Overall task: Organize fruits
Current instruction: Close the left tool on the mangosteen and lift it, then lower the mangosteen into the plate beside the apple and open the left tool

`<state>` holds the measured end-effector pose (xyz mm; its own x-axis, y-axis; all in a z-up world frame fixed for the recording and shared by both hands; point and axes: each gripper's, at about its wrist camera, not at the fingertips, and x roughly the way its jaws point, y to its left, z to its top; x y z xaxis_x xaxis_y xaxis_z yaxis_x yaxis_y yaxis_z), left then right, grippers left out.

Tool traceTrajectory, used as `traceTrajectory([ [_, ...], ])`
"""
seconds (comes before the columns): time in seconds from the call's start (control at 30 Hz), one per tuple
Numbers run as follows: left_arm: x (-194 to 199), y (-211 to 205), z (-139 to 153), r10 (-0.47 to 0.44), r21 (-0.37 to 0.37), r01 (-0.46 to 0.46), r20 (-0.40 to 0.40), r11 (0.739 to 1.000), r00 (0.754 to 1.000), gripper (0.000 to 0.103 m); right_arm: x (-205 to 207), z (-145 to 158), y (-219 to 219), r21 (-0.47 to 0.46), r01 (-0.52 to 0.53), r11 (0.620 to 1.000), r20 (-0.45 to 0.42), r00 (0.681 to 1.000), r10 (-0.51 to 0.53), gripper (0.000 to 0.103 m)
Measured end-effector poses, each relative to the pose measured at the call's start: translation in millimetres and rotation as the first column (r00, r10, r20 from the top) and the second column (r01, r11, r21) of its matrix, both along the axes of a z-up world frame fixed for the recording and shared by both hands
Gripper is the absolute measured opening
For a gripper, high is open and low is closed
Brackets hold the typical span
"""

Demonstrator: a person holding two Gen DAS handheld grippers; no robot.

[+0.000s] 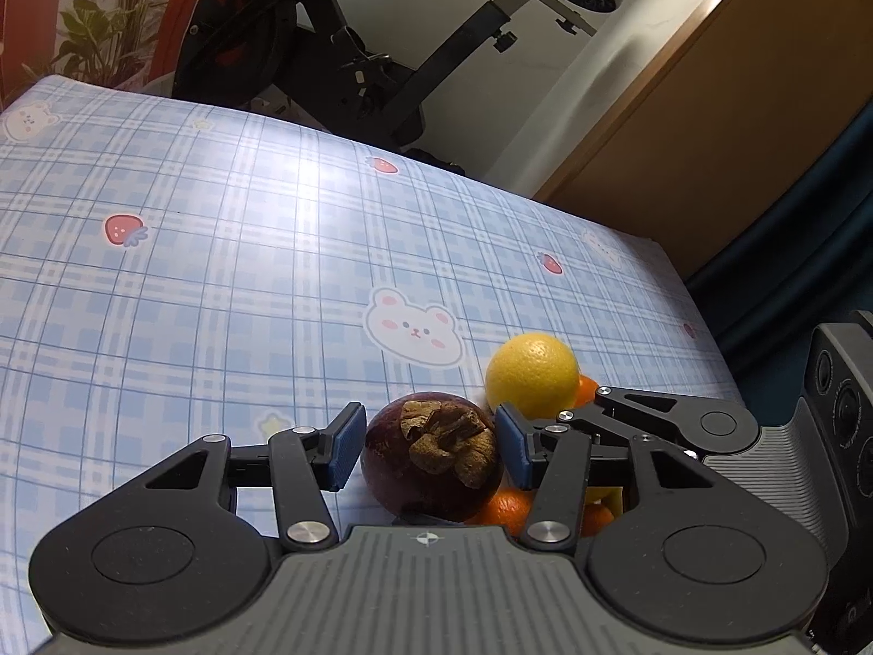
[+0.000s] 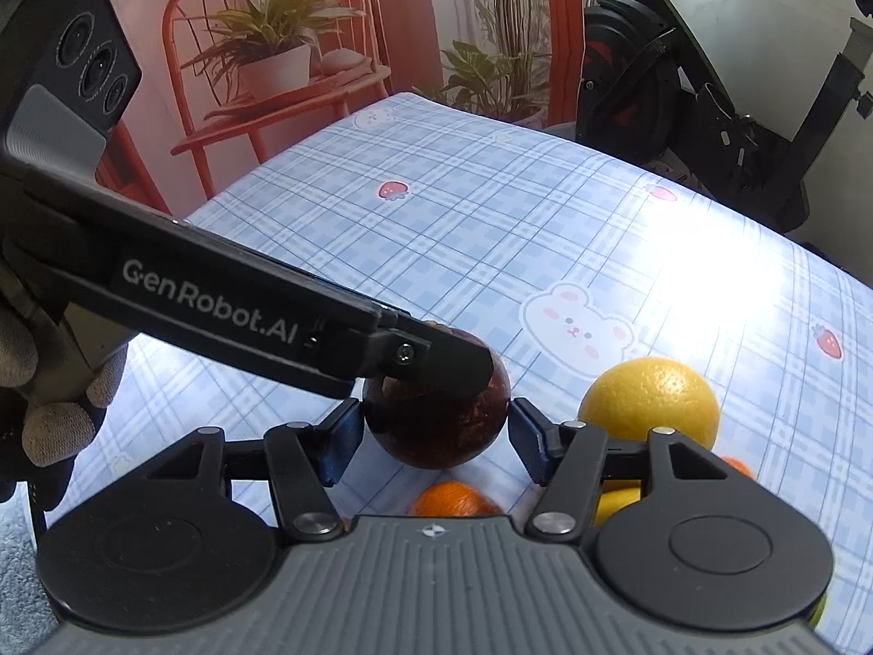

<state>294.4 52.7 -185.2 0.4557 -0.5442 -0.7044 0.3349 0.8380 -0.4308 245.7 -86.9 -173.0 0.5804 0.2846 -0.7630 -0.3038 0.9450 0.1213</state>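
A dark purple mangosteen (image 1: 431, 464) with a dry brown calyx sits between the blue pads of my left gripper (image 1: 431, 447), which press on both its sides. In the right wrist view the same mangosteen (image 2: 436, 431) lies at the tips of my right gripper (image 2: 436, 442). Those pads flank its near part closely, with no clear squeeze. The left gripper (image 2: 458, 365) reaches in from the left, one finger over the fruit's top. A yellow citrus (image 1: 532, 376) (image 2: 649, 404) rests just behind, and oranges (image 1: 504, 507) (image 2: 453, 499) lie below.
A blue plaid tablecloth (image 1: 218, 273) (image 2: 491, 229) with bear and strawberry prints covers the table. A gloved hand (image 2: 49, 409) holds the left gripper. An exercise bike (image 1: 354, 54) and a wooden cabinet (image 1: 736, 136) stand beyond the far edge, and a red chair with a plant (image 2: 273, 65).
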Motion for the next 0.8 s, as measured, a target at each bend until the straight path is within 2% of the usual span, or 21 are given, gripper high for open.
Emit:
traceTrajectory([
  [0.2,-27.2,-4.2,23.1,-0.012,0.012,0.011,0.047,1.000,0.999,0.055,-28.0,20.1,-7.6,0.055,-0.003,0.999,0.050,0.999,0.000,0.061],
  [0.4,-61.1,-25.8,50.3,-0.053,0.041,0.049,0.111,0.998,0.992,0.055,-68.1,47.2,-26.2,0.094,0.002,0.996,0.102,0.995,-0.012,0.060],
  [0.6,-102.2,-41.3,63.3,-0.088,0.074,0.080,0.115,0.994,0.989,0.055,-114.0,60.5,-33.7,0.129,-0.001,0.992,0.113,0.994,-0.014,0.060],
  [0.8,-140.2,-44.8,63.7,-0.114,0.134,0.101,0.093,0.986,0.989,0.055,-148.6,56.9,-30.1,0.187,-0.007,0.982,0.094,0.996,-0.011,0.060],
])
